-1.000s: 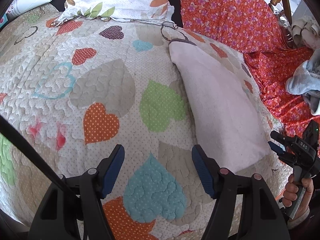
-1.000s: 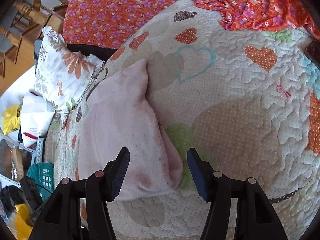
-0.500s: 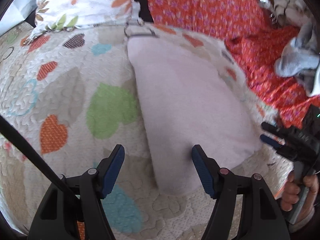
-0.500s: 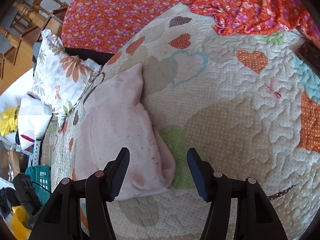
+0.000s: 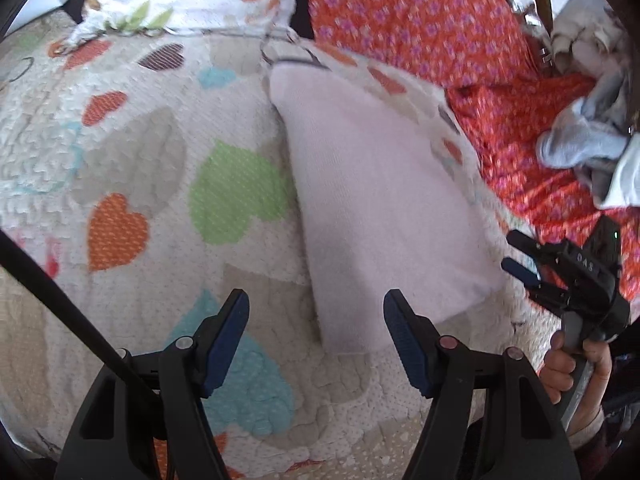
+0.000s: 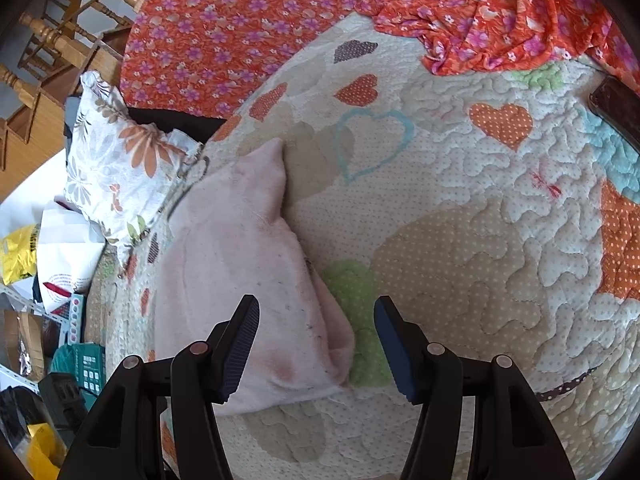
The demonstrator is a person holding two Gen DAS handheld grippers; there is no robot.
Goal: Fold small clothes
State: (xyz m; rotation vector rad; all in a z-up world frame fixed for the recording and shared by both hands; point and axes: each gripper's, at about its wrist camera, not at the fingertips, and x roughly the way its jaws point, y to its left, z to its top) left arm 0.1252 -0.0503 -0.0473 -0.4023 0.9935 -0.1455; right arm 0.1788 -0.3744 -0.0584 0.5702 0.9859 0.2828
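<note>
A pale pink folded cloth (image 5: pixel 380 208) lies flat on the heart-patterned quilt (image 5: pixel 132 152). My left gripper (image 5: pixel 316 320) hovers open over the cloth's near left corner, and its pads touch nothing. In the right wrist view the same cloth (image 6: pixel 248 280) shows small dark specks and a faint stain. My right gripper (image 6: pixel 316 340) is open above the cloth's near right corner, which sits between the fingers without contact. The left wrist view also shows the right gripper (image 5: pixel 516 264) at the cloth's right edge, held by a hand (image 5: pixel 576 364).
A floral pillow (image 6: pixel 120 160) and orange flowered fabric (image 6: pixel 240 20) lie beyond the cloth. Grey garments (image 5: pixel 580 148) are heaped at the right. A dark flat object (image 6: pixel 616 108) rests on the quilt's far right. Wooden chair (image 6: pixel 60 40) and floor clutter (image 6: pixel 60 360) stand past the bed's left edge.
My left gripper has swung right, from over bare quilt to over the pink cloth's near corner. The right gripper has hardly moved. Both stay open as before.
</note>
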